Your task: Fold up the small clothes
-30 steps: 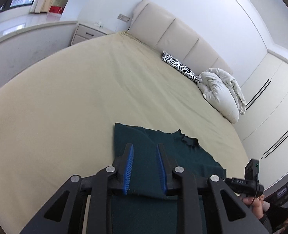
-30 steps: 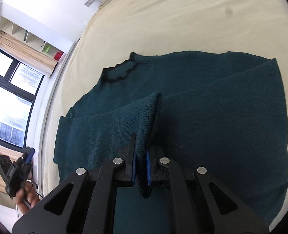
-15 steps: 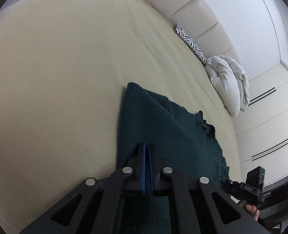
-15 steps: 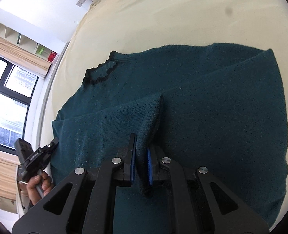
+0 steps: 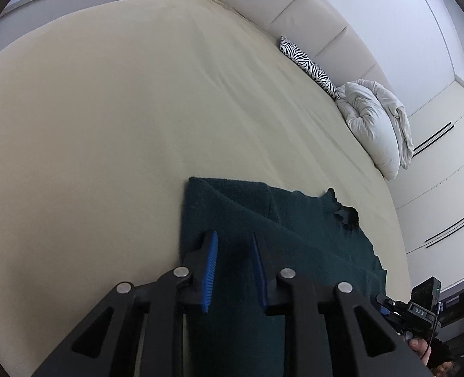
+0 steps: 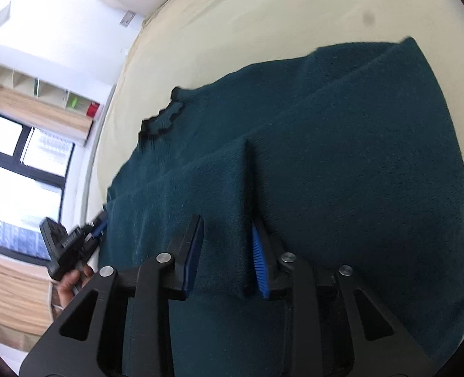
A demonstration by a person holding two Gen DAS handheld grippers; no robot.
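A dark green knit sweater [image 5: 310,251] lies flat on the beige bed [image 5: 106,110], its scalloped black collar [image 5: 346,216] toward the headboard. My left gripper [image 5: 235,238] hovers low over the sweater's left edge, jaws opening; only flat cloth lies beneath them, nothing pinched. In the right wrist view the sweater [image 6: 357,157] fills the frame. A folded-over sleeve [image 6: 219,188] runs between the fingers of my right gripper [image 6: 225,224]. Its jaws are opening and the pads no longer press the sleeve.
A zebra-print pillow [image 5: 307,62] and a bundled white duvet [image 5: 373,122] rest by the padded headboard [image 5: 294,9]. White wardrobe doors [image 5: 436,188] stand to the right. A window [image 6: 27,157] is beyond the bed's left side. A hand [image 6: 71,282] holds the other gripper.
The left gripper came down toward the sweater, shut half a second ago, and now stands apart. The right gripper's jaws have spread, letting go of the sleeve fold, which has settled lower.
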